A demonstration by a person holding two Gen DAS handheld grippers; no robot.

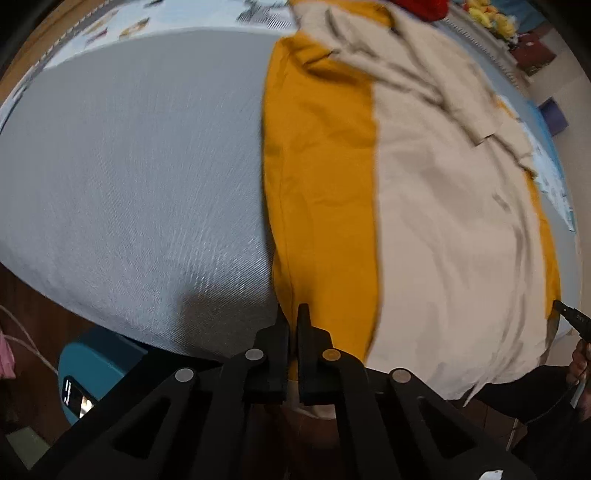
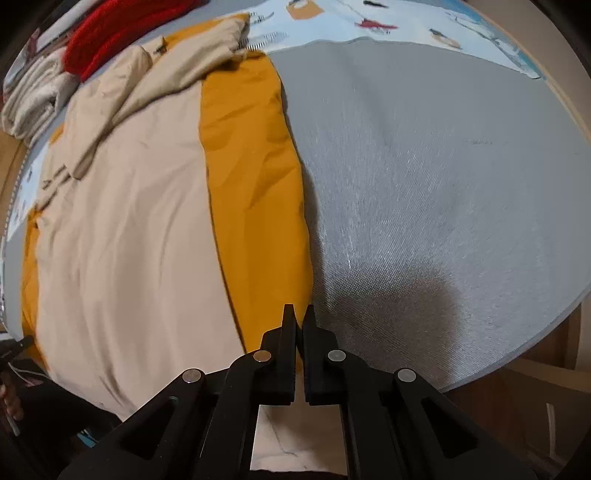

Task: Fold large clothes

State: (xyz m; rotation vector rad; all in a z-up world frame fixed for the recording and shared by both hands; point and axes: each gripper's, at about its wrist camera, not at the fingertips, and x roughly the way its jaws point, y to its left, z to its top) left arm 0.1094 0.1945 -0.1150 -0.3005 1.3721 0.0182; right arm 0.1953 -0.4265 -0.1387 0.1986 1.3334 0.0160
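A: Left wrist view has the left gripper [image 1: 292, 314] pointing steeply down at the near edge of the coat [image 1: 424, 229], its jaws pressed together right at the mustard side hem. Whether cloth is caught between the tips, I cannot tell.

B: And the other one?

A: The right gripper [image 2: 300, 314] is tilted down just as steeply, jaws pressed together too, tips at the mustard hem where it meets the grey mat [image 2: 424, 184]. Same doubt about any cloth between them.

B: Where does the coat lie?

A: Spread flat on the grey mat, beige panel in the middle with mustard strips along both long sides, its sleeves crumpled at the far end. In the left wrist view the right gripper's tip [image 1: 570, 317] shows at the coat's far side.

B: The room?

A: A patterned light-blue sheet [image 2: 388, 22] lies beyond the mat. A red knit [image 2: 122, 33] and a folded cream garment [image 2: 33, 96] sit near the coat's far end. A teal object [image 1: 96, 365] stands below the mat's edge on dark flooring.
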